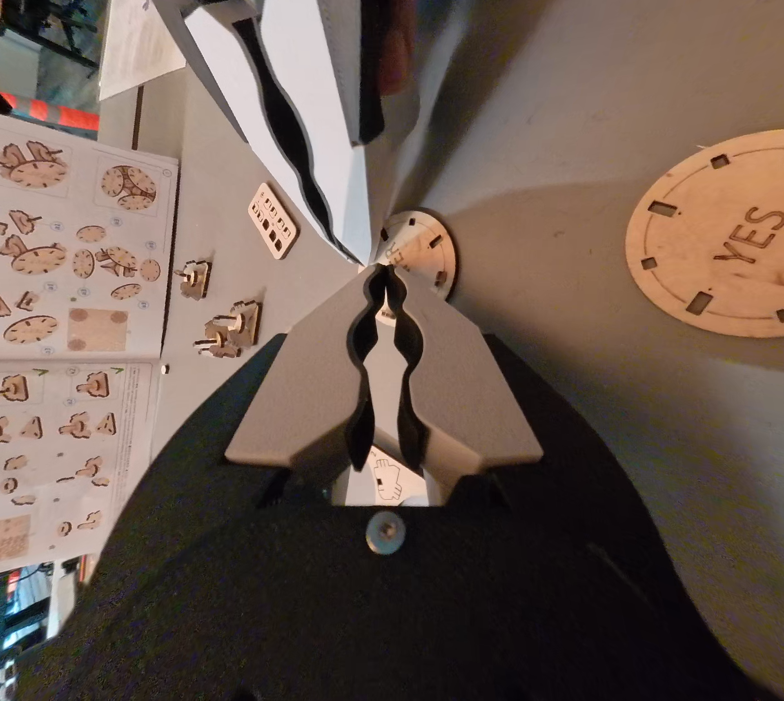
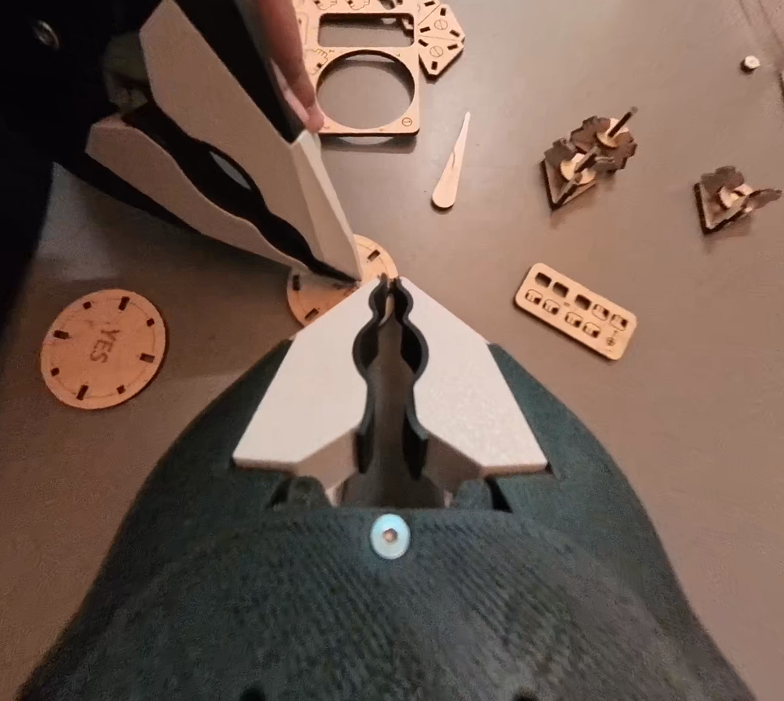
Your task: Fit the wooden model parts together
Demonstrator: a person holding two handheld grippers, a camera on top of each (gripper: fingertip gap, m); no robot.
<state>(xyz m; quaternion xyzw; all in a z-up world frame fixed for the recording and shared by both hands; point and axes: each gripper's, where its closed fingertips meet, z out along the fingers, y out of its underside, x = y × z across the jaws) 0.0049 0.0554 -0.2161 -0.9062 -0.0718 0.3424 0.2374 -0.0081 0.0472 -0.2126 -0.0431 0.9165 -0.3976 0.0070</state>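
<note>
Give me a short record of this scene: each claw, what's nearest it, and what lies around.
Left claw: shut, tips at the small round slotted wooden disc
Right claw: shut, tips over the same disc, close beside the left claw
Surface: grey table
Nearby: larger round slotted wooden disc, rectangular wooden card with cutouts, printed instruction sheets

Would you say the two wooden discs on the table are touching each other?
Apart. The right wrist view shows bare table between the lettered disc and the smaller disc under the grippers.
</note>
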